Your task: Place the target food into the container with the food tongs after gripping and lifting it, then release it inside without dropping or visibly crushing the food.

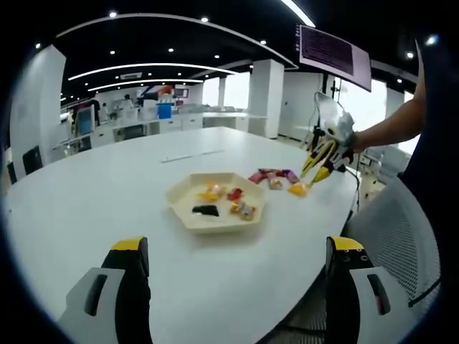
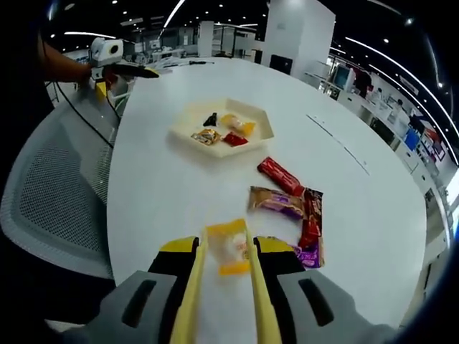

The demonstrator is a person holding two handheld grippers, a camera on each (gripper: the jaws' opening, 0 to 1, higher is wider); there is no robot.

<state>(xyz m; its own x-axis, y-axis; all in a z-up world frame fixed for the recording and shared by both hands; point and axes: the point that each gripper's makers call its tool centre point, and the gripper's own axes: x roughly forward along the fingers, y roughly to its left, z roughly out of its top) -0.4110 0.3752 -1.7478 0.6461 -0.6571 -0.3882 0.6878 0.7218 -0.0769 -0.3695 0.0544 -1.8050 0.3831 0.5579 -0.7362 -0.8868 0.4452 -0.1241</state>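
Observation:
A cream hexagonal tray (image 1: 185, 212) sits mid-table and holds several wrapped snacks. My left gripper (image 1: 237, 246) hovers open and empty on its near side. Past the tray, my right gripper (image 1: 326, 152) is shut on yellow food tongs (image 1: 318, 163), whose tips pinch a yellow packet (image 1: 297, 189) at the table surface. In the right gripper view the tongs (image 2: 190, 287) run out between my right gripper's (image 2: 228, 247) jaws and clasp the yellow packet (image 2: 229, 247). I cannot tell whether it is lifted. The tray (image 2: 188, 132) lies farther off, and the left gripper (image 2: 125, 69) beyond it.
Loose snacks lie beside the packet: a red bar (image 2: 280, 175), a brown-purple wrapper (image 2: 276, 202) and a dark red one (image 2: 312, 215). A grey mesh chair (image 2: 57, 193) stands at the table's curved edge. The person's arm (image 1: 387, 129) reaches in from the right.

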